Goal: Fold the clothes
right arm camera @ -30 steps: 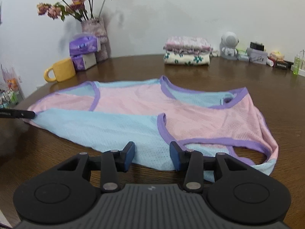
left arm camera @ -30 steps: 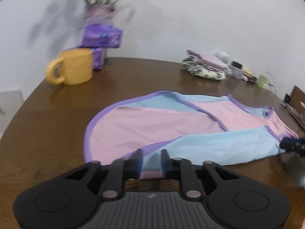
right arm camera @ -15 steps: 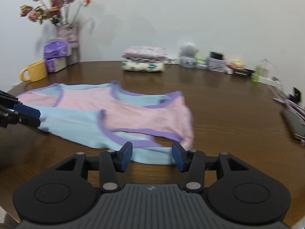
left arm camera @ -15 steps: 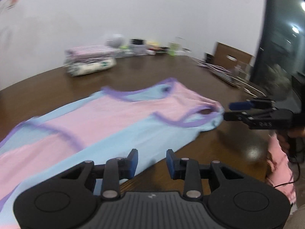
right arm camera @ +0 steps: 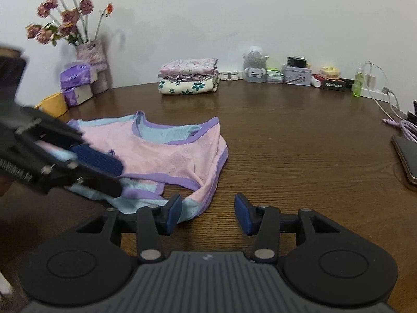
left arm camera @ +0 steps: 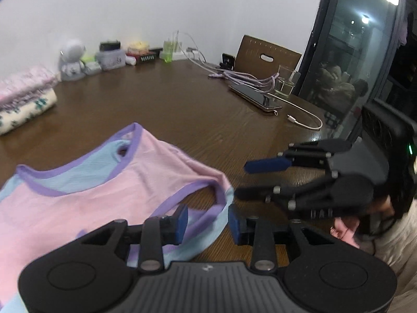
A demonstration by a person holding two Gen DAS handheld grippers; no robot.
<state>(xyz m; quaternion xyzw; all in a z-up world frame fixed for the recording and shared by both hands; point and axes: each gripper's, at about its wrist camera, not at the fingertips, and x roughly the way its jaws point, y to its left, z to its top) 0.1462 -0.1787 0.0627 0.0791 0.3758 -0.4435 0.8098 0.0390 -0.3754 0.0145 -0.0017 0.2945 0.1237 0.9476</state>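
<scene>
in the left wrist view our left gripper (left arm camera: 207, 220) has jaws apart around the blue strap end of the vest (left arm camera: 86, 195) near the desk's (left arm camera: 182, 109) front edge; closing shallow could catch one layer only. in the right wrist view our right gripper (right arm camera: 207, 215) gapes beside the hem; both tools crowd together and could collide.

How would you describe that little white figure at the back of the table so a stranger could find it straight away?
Start at the brown wooden table and follow its far edge along the white wall. Just right of the stack of folded floral clothes stands a small white astronaut-like figurine, with a grey tin box on its other side. It is the only rounded, helmeted figure among flat boxes and fabric.
</scene>
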